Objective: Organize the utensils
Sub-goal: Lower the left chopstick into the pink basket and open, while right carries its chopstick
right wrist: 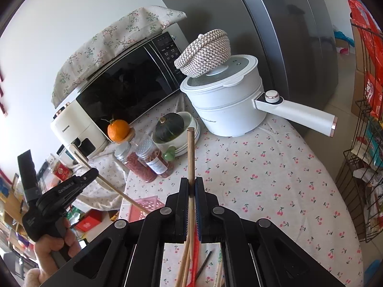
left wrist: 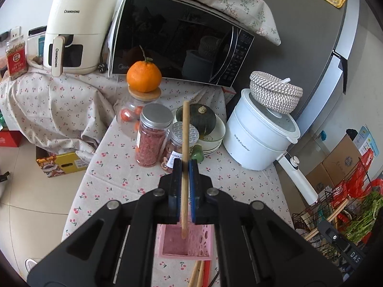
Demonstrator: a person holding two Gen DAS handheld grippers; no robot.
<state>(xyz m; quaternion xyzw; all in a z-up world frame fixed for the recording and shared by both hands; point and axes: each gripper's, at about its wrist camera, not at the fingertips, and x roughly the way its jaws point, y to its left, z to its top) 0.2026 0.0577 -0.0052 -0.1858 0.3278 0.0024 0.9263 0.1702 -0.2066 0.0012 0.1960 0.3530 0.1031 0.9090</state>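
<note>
My left gripper (left wrist: 185,165) is shut on a wooden chopstick (left wrist: 184,148). The chopstick's lower end hangs inside a pink perforated holder (left wrist: 205,241) standing on the cherry-print tablecloth. In the right wrist view the left gripper (right wrist: 92,173) shows at the left with its chopstick (right wrist: 119,192) slanting down into the pink holder (right wrist: 148,203). My right gripper (right wrist: 191,183) is shut on another wooden chopstick (right wrist: 190,153), held upright. Below it several chopsticks (right wrist: 184,263), a red utensil (right wrist: 195,256) and a dark stick (right wrist: 203,264) lie on the cloth.
Two spice jars (left wrist: 153,134), a bowl with a green squash (left wrist: 203,122), a glass jar topped by an orange (left wrist: 143,74), a white electric pot (left wrist: 258,134), a microwave (left wrist: 177,40) and an air fryer (left wrist: 76,31) crowd the table's back. A wire rack (right wrist: 366,143) stands right.
</note>
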